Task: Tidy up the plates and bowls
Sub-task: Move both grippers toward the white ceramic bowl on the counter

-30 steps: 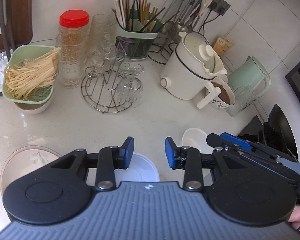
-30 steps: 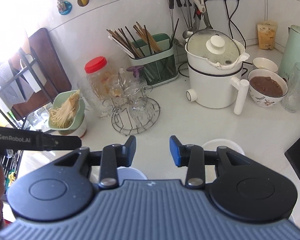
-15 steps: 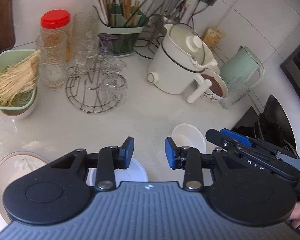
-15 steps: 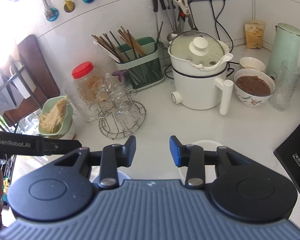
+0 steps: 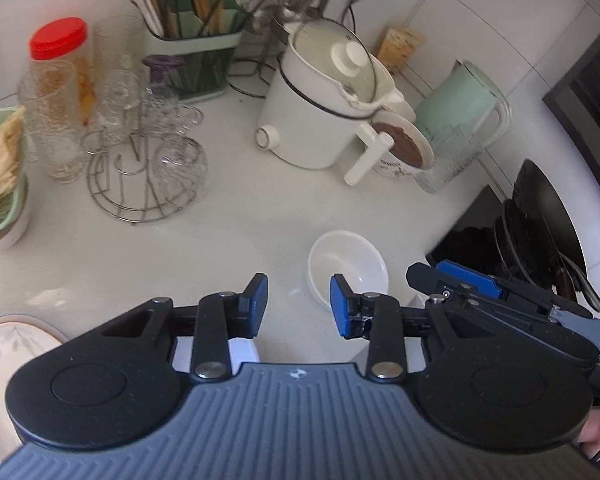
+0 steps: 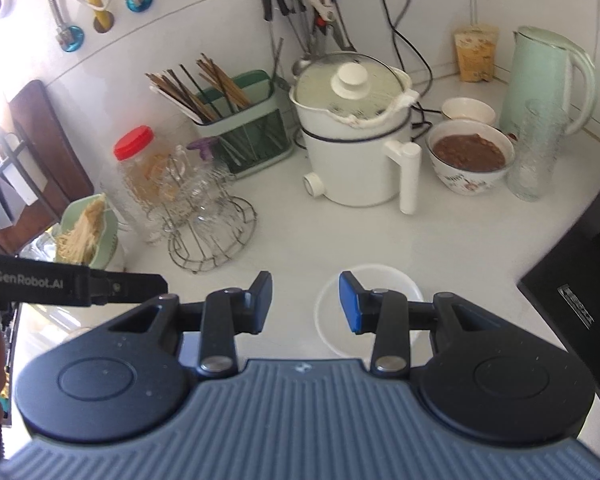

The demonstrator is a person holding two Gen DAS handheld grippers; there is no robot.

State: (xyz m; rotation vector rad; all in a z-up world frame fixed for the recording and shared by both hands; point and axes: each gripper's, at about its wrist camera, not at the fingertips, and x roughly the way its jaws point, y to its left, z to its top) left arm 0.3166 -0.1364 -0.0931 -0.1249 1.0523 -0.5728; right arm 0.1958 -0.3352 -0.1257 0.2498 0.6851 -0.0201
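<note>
A small white bowl (image 5: 348, 268) sits empty on the white counter, just ahead and right of my left gripper (image 5: 298, 306). That gripper is open and holds nothing. In the right wrist view the same bowl (image 6: 332, 320) lies under the right finger of my right gripper (image 6: 305, 302), also open and empty. A flower-patterned plate (image 5: 12, 336) lies at the lower left. Another white dish (image 5: 242, 350) is mostly hidden beneath the left gripper. The two grippers hover side by side: the right gripper (image 5: 420, 276) shows beside the bowl, the left gripper (image 6: 156, 286) at the left edge.
At the back stand a white electric pot (image 6: 352, 152), a bowl of brown food (image 6: 468, 156), a mint kettle (image 6: 544, 80), a tumbler (image 6: 536, 152), a wire rack of glasses (image 6: 208, 224), a chopstick holder (image 6: 240, 128) and a noodle basket (image 5: 0, 176). A black stove with pans (image 5: 540, 220) borders the right.
Both grippers have moved right across the counter. The small white bowl has come closer to their jaws, and the patterned plate and hidden dish have slid farther left and under the left gripper.
</note>
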